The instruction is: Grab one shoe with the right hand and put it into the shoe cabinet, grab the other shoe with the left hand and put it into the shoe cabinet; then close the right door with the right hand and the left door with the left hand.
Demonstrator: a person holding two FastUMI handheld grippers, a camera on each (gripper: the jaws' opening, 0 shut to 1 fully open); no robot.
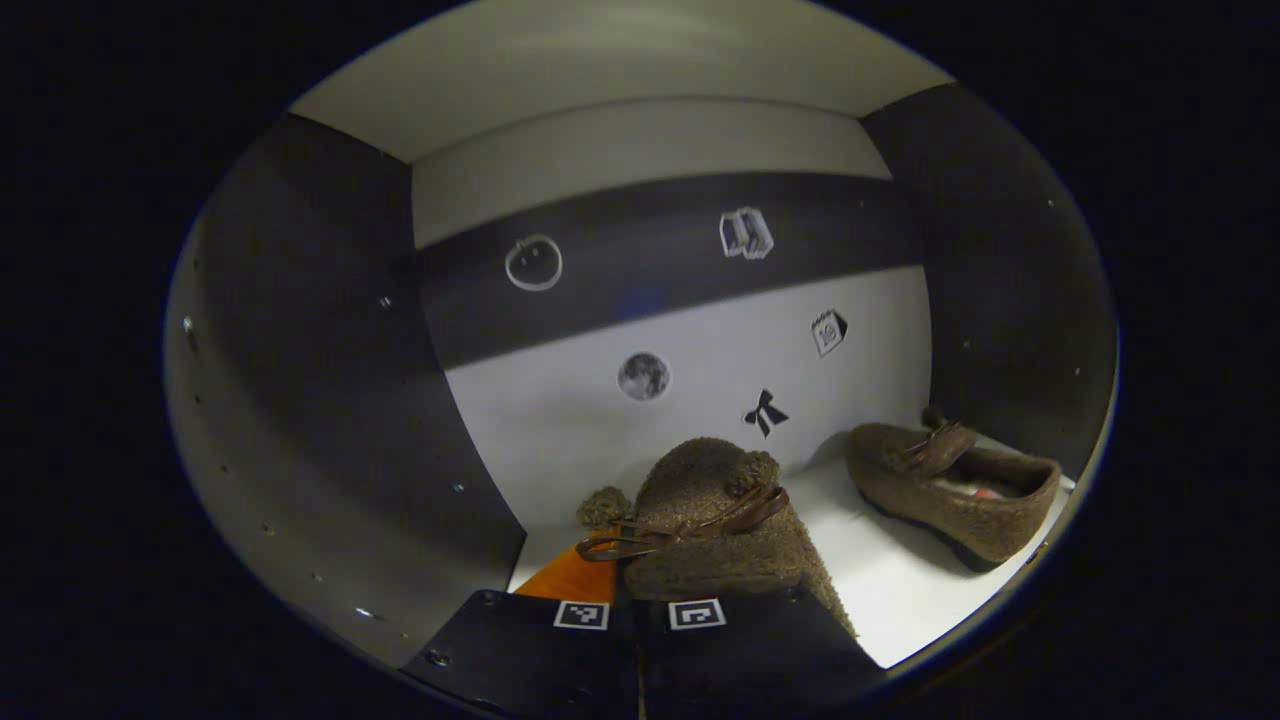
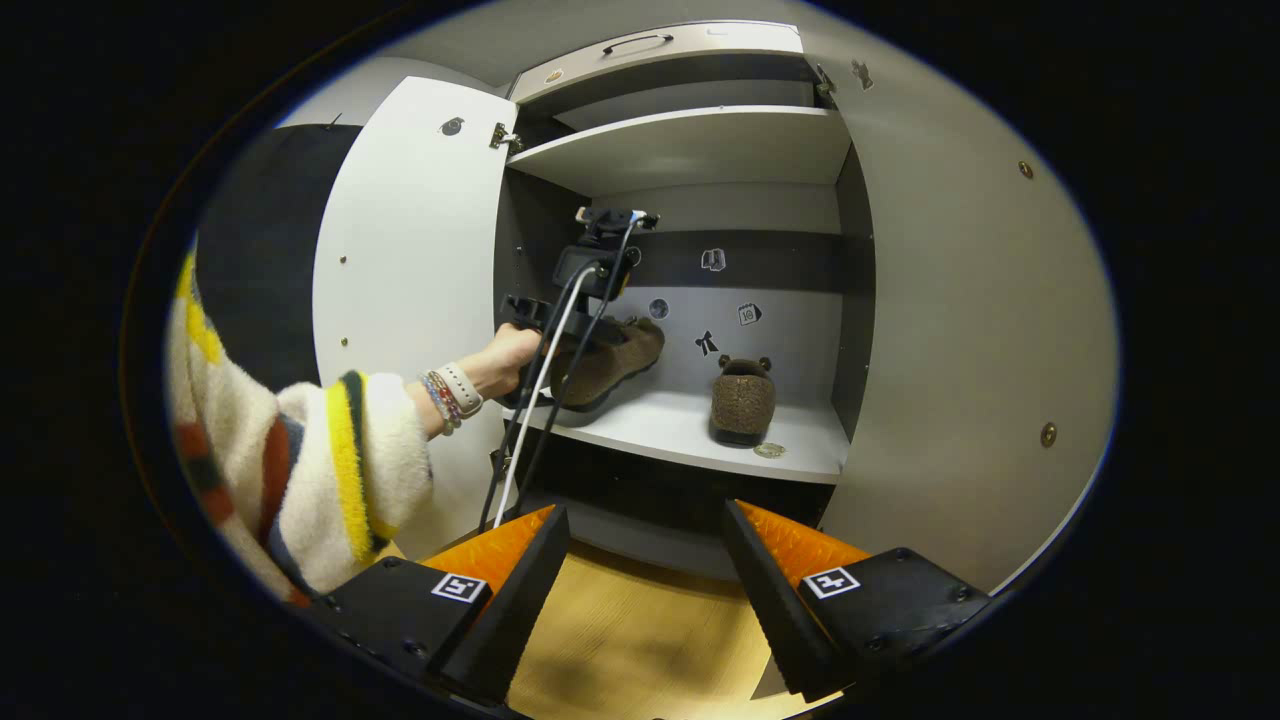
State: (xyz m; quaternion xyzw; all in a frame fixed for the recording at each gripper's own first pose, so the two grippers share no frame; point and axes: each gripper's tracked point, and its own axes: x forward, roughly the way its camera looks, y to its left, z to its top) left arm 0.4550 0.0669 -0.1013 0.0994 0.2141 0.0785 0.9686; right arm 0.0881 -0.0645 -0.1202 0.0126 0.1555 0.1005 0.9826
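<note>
My left gripper [image 1: 625,565] is inside the shoe cabinet, shut on a fuzzy brown shoe [image 1: 715,520] with a leather bow, which it holds by the heel end. In the right gripper view this shoe [image 2: 612,358] sits tilted over the left part of the white shelf [image 2: 690,432], toe toward the back wall, with a hand [image 2: 510,355] on the gripper. The other brown shoe [image 1: 950,490] stands on the same shelf to the right [image 2: 743,400]. My right gripper [image 2: 645,560] hangs open and empty in front of the cabinet, over the wooden floor.
Both cabinet doors stand open: the left door [image 2: 410,280] behind a striped fuzzy sleeve [image 2: 330,470], the right door [image 2: 960,330] close on my right. An upper shelf [image 2: 690,145] sits above. A small round disc [image 2: 769,450] lies at the shelf's front edge.
</note>
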